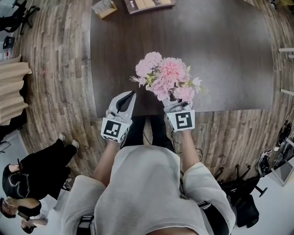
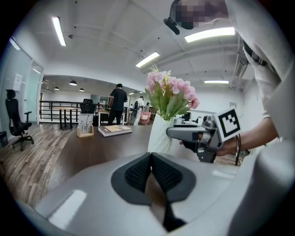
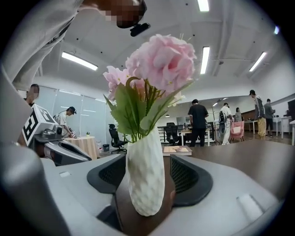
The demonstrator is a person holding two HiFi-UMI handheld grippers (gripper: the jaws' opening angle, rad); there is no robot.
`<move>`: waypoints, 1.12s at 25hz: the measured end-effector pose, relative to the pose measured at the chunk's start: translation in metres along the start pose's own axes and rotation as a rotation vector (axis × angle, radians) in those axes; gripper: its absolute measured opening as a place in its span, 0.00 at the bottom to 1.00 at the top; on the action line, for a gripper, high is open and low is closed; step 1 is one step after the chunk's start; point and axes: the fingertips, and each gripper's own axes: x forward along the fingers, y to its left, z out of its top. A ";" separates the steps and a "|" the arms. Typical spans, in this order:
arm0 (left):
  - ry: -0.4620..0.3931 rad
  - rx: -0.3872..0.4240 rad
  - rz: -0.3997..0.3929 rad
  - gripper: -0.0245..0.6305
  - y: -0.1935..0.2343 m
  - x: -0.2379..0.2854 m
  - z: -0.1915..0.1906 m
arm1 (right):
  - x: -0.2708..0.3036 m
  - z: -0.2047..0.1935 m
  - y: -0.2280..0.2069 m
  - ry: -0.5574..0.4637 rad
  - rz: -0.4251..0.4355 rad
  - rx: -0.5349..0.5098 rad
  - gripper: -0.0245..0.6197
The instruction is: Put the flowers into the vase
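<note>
A bunch of pink flowers [image 1: 167,75] with green leaves stands upright in a white textured vase [image 3: 145,177] on the dark table [image 1: 206,41], near its front edge. My right gripper [image 3: 145,173] is open, its jaws on either side of the vase's lower body with a narrow gap on each side. In the head view the blooms hide the vase and the right gripper's [image 1: 177,104] tips. My left gripper [image 1: 132,94] is shut and empty, a little left of the vase. The left gripper view shows the vase [image 2: 159,136], the flowers [image 2: 170,90] and the right gripper [image 2: 173,132] beside them.
A book [image 1: 149,4] and a small box [image 1: 104,8] lie at the table's far edge. A person [image 1: 27,183] is on the wooden floor at lower left. Other people, office chairs and desks fill the room behind.
</note>
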 end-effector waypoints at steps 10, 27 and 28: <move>-0.056 0.001 0.028 0.05 -0.022 -0.007 0.018 | -0.049 -0.024 -0.004 0.082 -0.071 0.037 0.09; -0.157 0.079 -0.041 0.05 -0.069 -0.035 0.077 | -0.125 0.030 0.014 0.019 -0.140 0.075 0.03; -0.163 0.079 -0.047 0.05 -0.069 -0.040 0.076 | -0.129 0.031 0.019 0.017 -0.147 0.076 0.03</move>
